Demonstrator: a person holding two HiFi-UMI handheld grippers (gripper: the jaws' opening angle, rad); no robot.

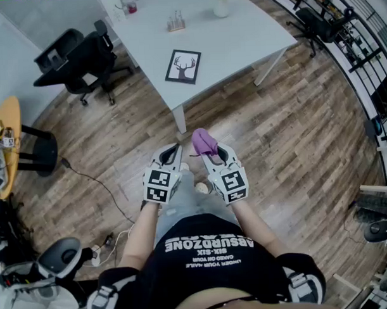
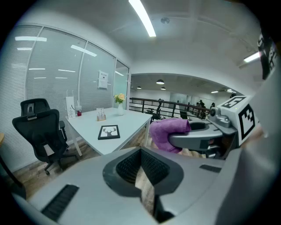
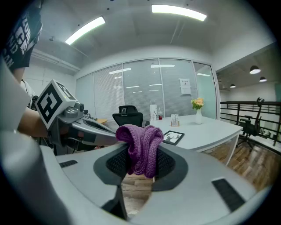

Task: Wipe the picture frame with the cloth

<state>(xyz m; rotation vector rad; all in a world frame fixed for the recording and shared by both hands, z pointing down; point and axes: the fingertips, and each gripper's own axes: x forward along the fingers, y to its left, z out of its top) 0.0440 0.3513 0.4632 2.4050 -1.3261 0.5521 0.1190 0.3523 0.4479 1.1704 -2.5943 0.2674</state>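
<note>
A black picture frame [image 1: 183, 67] with a deer print lies flat on the white table [image 1: 240, 35]; it also shows in the left gripper view [image 2: 109, 132] and the right gripper view [image 3: 173, 137]. My right gripper [image 1: 205, 149] is shut on a purple knitted cloth [image 1: 203, 141], which bunches above its jaws [image 3: 141, 147]. My left gripper [image 1: 173, 151] is beside it with its jaws closed and nothing between them [image 2: 141, 176]. Both grippers hang over the wooden floor, short of the table's near corner.
A black office chair [image 1: 79, 59] stands left of the table. On the table's far side are a vase [image 1: 221, 4], a small rack [image 1: 175, 21] and a cup [image 1: 130, 5]. A cable [image 1: 93, 186] trails on the floor at left. Railings [image 1: 361, 43] run at right.
</note>
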